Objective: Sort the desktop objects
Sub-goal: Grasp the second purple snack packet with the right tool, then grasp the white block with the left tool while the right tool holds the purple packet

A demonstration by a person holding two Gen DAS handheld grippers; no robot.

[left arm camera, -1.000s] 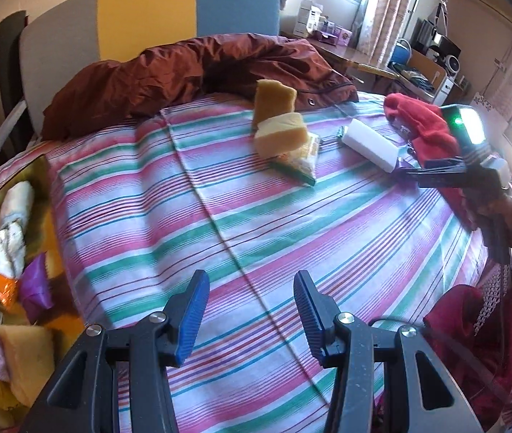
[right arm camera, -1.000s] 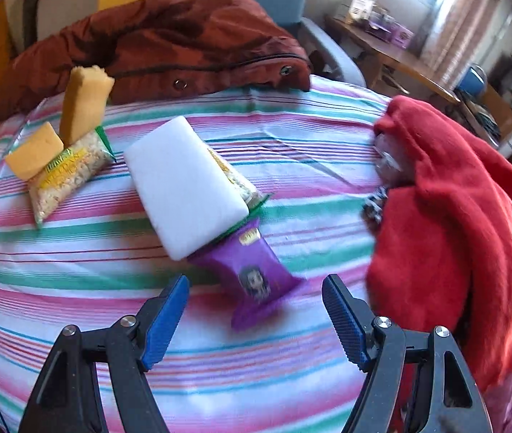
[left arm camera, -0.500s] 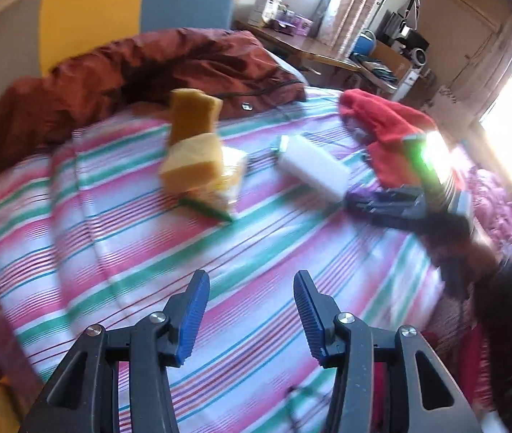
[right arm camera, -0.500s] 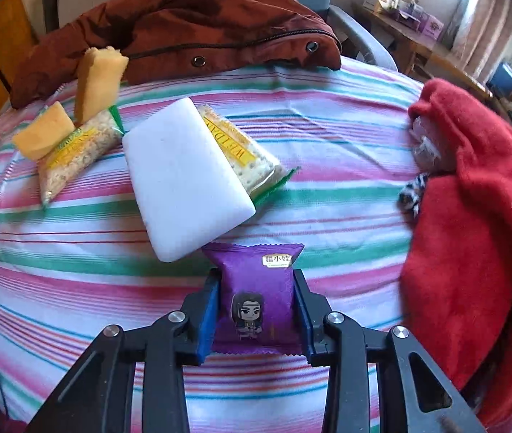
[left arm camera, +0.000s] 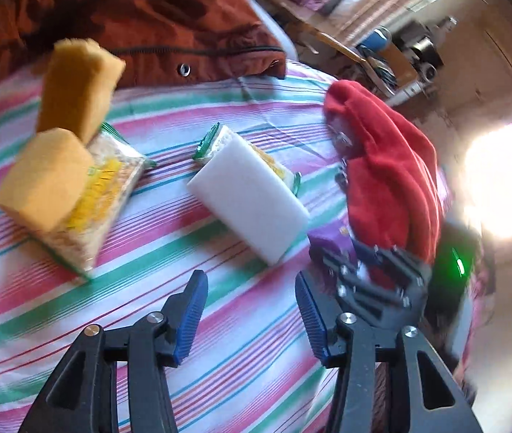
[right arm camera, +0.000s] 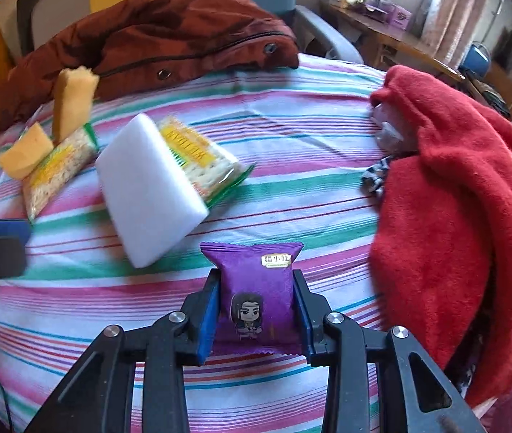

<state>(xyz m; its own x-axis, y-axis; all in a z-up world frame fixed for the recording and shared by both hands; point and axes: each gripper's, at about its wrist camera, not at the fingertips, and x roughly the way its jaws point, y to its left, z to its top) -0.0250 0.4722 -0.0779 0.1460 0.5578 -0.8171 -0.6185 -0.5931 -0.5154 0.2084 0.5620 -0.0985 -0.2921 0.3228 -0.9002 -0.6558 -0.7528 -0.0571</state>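
Our right claw [right arm camera: 256, 310] grips the purple snack packet [right arm camera: 254, 288]; ahead-left, our empty, parted left claw [left arm camera: 250, 310] faces the white sponge block [left arm camera: 248, 202] lying diagonally.

The purple snack packet [right arm camera: 256, 288] bears Chinese characters; the cracker pack [right arm camera: 198, 158] print is unreadable

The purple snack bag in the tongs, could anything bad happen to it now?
Maybe. The right tongs squeeze the purple snack bag by its sides, so whatever is inside might get crushed. Its far end touches the white foam block, so lifting carelessly could nudge the block and the cracker packet beneath it. The left tongs, open and empty, are close and could bump in.
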